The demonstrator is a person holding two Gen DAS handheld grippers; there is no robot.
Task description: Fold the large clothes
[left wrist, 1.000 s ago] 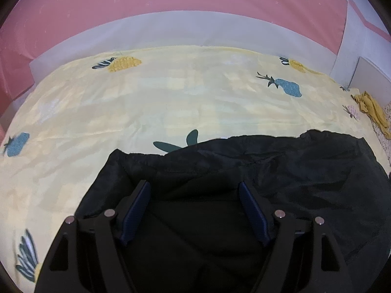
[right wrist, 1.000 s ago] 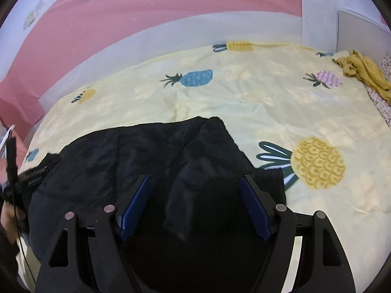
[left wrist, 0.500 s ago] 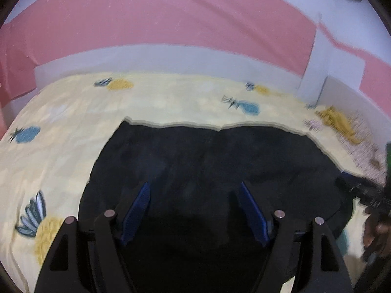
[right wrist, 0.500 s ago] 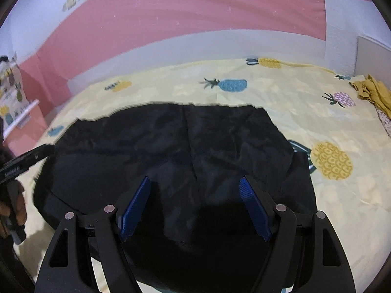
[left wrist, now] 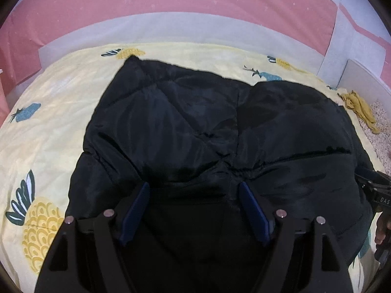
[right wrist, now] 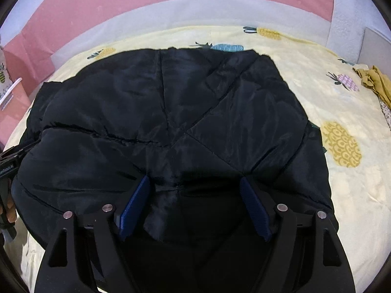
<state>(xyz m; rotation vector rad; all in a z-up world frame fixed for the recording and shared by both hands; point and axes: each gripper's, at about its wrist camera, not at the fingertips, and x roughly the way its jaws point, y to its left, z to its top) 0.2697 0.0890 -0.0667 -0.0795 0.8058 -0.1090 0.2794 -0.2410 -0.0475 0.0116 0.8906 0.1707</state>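
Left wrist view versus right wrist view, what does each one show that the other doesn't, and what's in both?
Only the left wrist view shows the right gripper's black body at its right edge, and the left gripper, jaws open over the garment.

Only the right wrist view shows a pink-and-purple pineapple print, a pink box at far left, and the right gripper, jaws open.

Both show the black quilted jacket spread on the yellow pineapple sheet, the mustard cloth and the pink wall.
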